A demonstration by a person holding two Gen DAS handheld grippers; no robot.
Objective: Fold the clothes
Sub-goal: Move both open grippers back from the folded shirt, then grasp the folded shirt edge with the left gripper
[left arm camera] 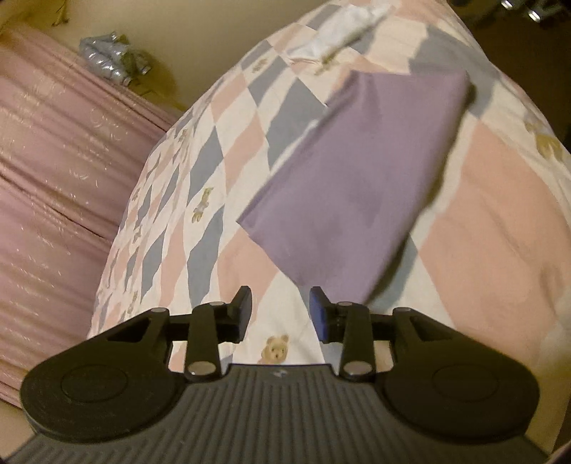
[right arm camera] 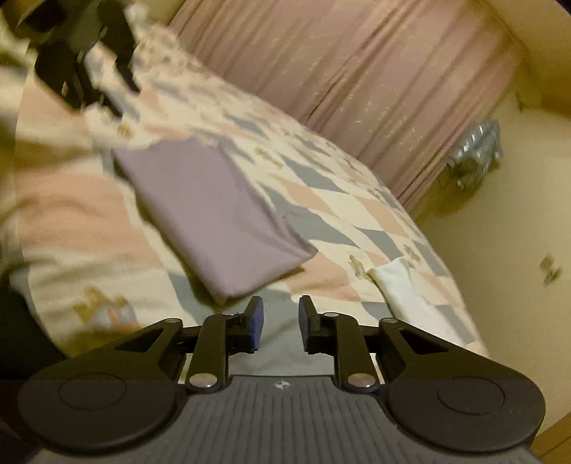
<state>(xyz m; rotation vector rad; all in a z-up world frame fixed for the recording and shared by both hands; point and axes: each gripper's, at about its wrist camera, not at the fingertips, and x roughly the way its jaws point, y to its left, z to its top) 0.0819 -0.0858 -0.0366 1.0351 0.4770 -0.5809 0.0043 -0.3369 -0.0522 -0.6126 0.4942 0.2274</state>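
Observation:
A purple garment (left arm camera: pixel 360 178) lies folded into a flat rectangle on the checked bed cover (left arm camera: pixel 200 178). My left gripper (left arm camera: pixel 280 303) is open and empty, just short of the garment's near corner. In the right wrist view the same purple garment (right arm camera: pixel 210 217) lies ahead. My right gripper (right arm camera: pixel 280 316) is open and empty, close to its near folded edge. The left gripper (right arm camera: pixel 85 60) shows blurred at the upper left of the right wrist view, beyond the garment's far end.
A white cloth (left arm camera: pixel 339 32) lies past the garment; it also shows in the right wrist view (right arm camera: pixel 403 289) to the right. Pink curtains (left arm camera: pixel 53 171) hang beside the bed. A silver-grey bundle (left arm camera: pixel 110 57) sits on the floor by the curtain.

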